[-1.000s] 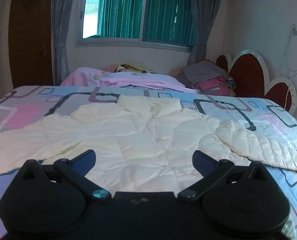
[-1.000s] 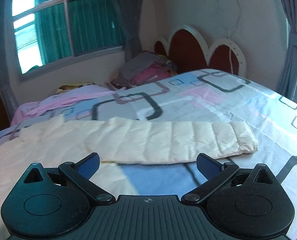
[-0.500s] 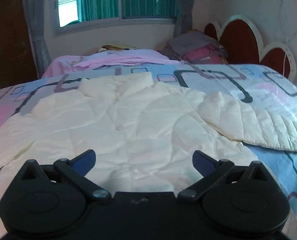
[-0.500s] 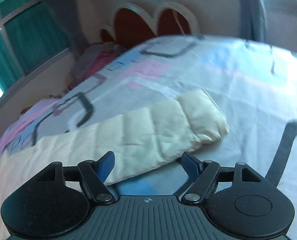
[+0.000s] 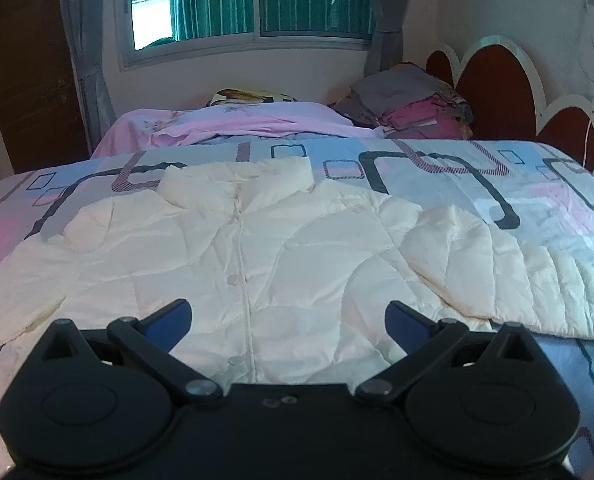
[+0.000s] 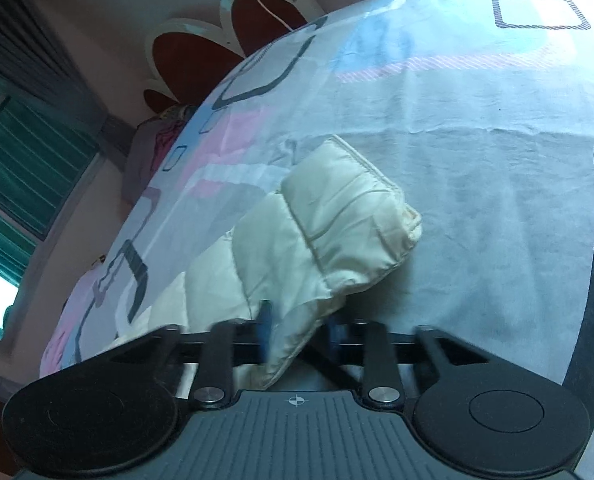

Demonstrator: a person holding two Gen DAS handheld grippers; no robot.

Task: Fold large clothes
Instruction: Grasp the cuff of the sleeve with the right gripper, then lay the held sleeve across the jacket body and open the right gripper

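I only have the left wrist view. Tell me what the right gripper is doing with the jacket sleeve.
Observer: The right gripper has just been closing, with a fold of the sleeve near its cuff between its fingers.
Operator: Report where the cuff lies.
Observer: The cuff lies ahead of that gripper on the bedsheet, free of the fingers.
Operator: Say what is beyond it.
Observer: Only bare sheet up to the headboard.
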